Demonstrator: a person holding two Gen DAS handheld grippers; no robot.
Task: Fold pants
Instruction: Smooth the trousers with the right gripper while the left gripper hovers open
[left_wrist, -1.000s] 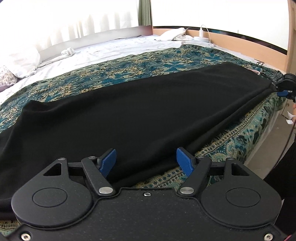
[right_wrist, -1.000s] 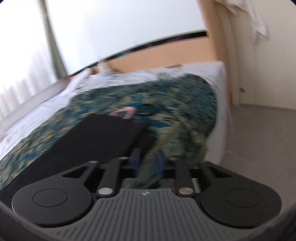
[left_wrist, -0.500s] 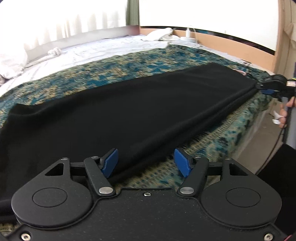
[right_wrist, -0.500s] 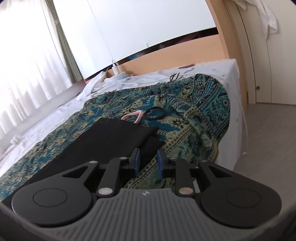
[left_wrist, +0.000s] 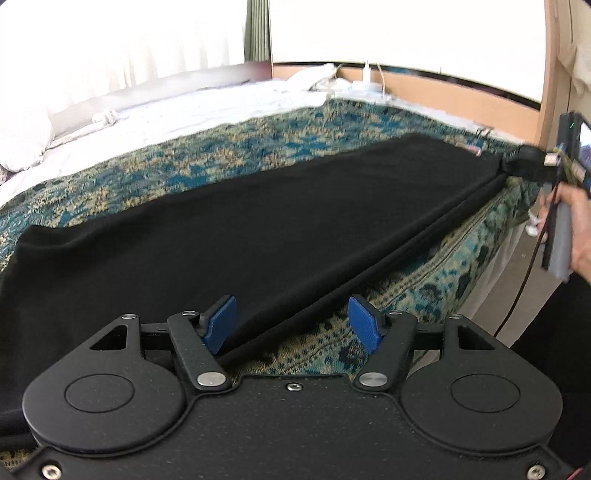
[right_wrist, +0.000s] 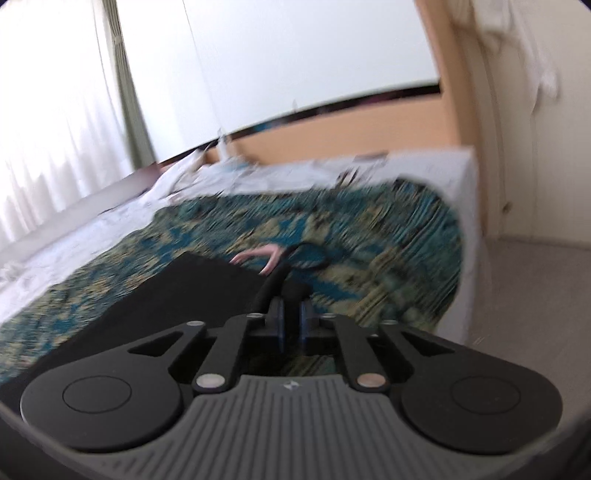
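The black pants (left_wrist: 236, 221) lie stretched lengthwise across the patterned teal bedspread (left_wrist: 258, 144). My left gripper (left_wrist: 293, 325) is open, its blue pads either side of the pants' near folded edge at one end. My right gripper (right_wrist: 291, 325) is shut on the far end of the pants (right_wrist: 177, 295), a bunch of black cloth pinched between the blue pads. In the left wrist view the right gripper (left_wrist: 532, 168) shows at the far right, pulling the near edge taut.
A pink object (right_wrist: 258, 256) and a black loop (right_wrist: 314, 254) lie on the bedspread beyond the pants' end. White sheets and a pillow (left_wrist: 22, 144) sit at the far side. A wooden headboard (left_wrist: 461, 99) runs behind. The floor (right_wrist: 535, 295) is right of the bed.
My right gripper has lifted and pulled its end of the pants, drawing the near edge into a taut line. The left gripper has stayed open over the pants' edge.
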